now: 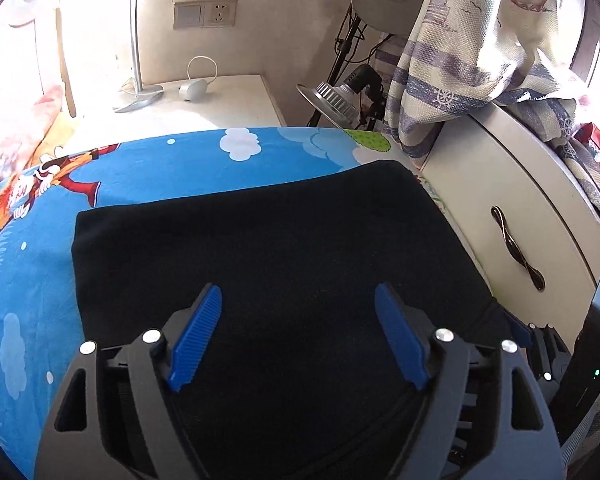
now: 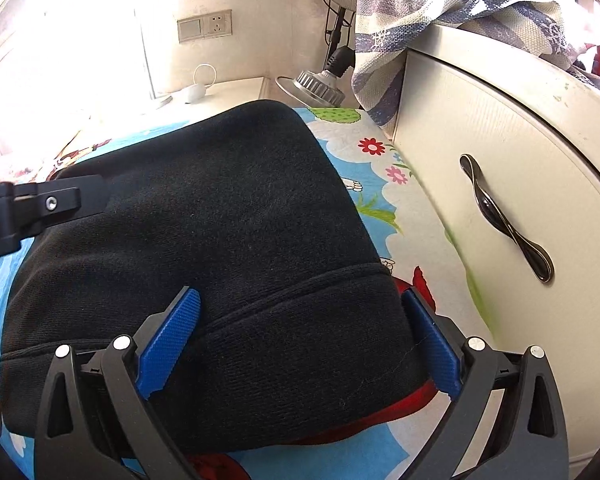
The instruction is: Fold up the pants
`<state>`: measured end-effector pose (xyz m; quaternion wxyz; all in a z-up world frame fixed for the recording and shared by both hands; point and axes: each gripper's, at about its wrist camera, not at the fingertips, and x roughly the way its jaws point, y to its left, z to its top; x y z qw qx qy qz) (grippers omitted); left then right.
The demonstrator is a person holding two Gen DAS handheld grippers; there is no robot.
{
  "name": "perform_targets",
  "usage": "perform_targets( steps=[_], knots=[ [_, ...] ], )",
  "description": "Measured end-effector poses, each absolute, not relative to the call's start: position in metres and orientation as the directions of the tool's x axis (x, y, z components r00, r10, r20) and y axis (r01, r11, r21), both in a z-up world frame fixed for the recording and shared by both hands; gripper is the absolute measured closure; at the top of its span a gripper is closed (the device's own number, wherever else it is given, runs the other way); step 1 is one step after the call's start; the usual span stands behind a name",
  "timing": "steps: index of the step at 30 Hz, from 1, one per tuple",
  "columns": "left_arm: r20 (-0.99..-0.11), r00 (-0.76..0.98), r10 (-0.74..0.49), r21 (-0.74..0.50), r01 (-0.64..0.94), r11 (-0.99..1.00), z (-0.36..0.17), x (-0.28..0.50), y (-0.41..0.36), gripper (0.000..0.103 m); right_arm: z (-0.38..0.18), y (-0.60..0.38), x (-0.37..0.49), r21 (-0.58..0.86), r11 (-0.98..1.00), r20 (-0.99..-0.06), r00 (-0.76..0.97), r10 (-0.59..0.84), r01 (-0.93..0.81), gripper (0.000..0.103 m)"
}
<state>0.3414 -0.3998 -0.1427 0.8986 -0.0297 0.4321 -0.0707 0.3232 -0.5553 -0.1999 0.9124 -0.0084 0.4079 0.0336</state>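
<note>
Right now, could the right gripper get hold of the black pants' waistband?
Probably yes: the right gripper stands open with the black pants waistband lying between its fingers, nothing covering it.

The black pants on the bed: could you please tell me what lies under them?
The black pants lie folded on a cartoon-print bedsheet, blue with clouds; a red patch of print shows at their near edge. Whatever else lies beneath is covered.

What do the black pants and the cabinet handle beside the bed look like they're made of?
Pants: soft matte knit, likely fleece or sweatshirt cotton; fuzzy nap and a ribbed band show. Cabinet handle: glossy dark metal, judging by sharp highlights; coated plastic is possible.
</note>
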Motion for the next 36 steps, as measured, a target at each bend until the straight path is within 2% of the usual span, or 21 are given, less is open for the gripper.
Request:
perform_targets(
  steps=[1,3,8,11,15,19,21,23,29,36],
  knots=[
    [-0.774,0.621,-0.123,-0.084,0.093,0.992,-0.140,0.339,-0.401,0.010,-0.200,-0.555,0.321,0.010,0.998,-0.745,0.665,0.053,-0.068,0.008],
    [-0.778,0.625,-0.067,-0.040,0.057,0.998,-0.138,0.337,-0.399,0.003,-0.199,-0.555,0.322,0.009,0.998,-0.745,0.665,0.052,-0.068,0.008],
    [-0.741,0.669,-0.056,-0.026,0.055,0.998,-0.136,0.337,-0.396,0.002,-0.199,-0.553,0.320,0.004,0.998,-0.744,0.667,0.048,-0.068,0.008],
    [-0.772,0.633,-0.061,0.033,0.136,0.990,-0.139,0.352,-0.412,0.002,-0.200,-0.553,0.321,0.003,0.998,-0.745,0.665,0.048,-0.068,0.008],
    [-0.770,0.614,-0.172,-0.050,0.211,0.976,-0.139,0.371,-0.425,0.002,-0.199,-0.554,0.322,0.000,0.998,-0.746,0.664,0.047,-0.070,0.008],
    [-0.795,0.597,-0.107,0.024,0.208,0.978,-0.143,0.408,-0.448,0.003,-0.199,-0.555,0.322,-0.002,0.997,-0.748,0.662,0.046,-0.071,0.008],
    [-0.850,0.526,-0.018,0.104,0.201,0.974,-0.161,0.428,-0.459,0.003,-0.199,-0.555,0.322,-0.003,0.997,-0.749,0.661,0.044,-0.071,0.008],
    [-0.880,0.474,-0.017,0.081,0.186,0.979,-0.176,0.439,-0.459,0.001,-0.199,-0.555,0.322,-0.005,0.998,-0.750,0.661,0.041,-0.069,0.008],
    [-0.879,0.474,-0.038,0.051,0.174,0.983,-0.175,0.431,-0.450,0.001,-0.198,-0.554,0.321,-0.009,0.997,-0.753,0.657,0.040,-0.072,0.007],
    [-0.873,0.481,-0.084,-0.035,0.110,0.993,-0.162,0.373,-0.409,0.002,-0.190,-0.560,0.314,0.025,0.997,-0.761,0.645,0.065,-0.070,0.007]
  ],
)
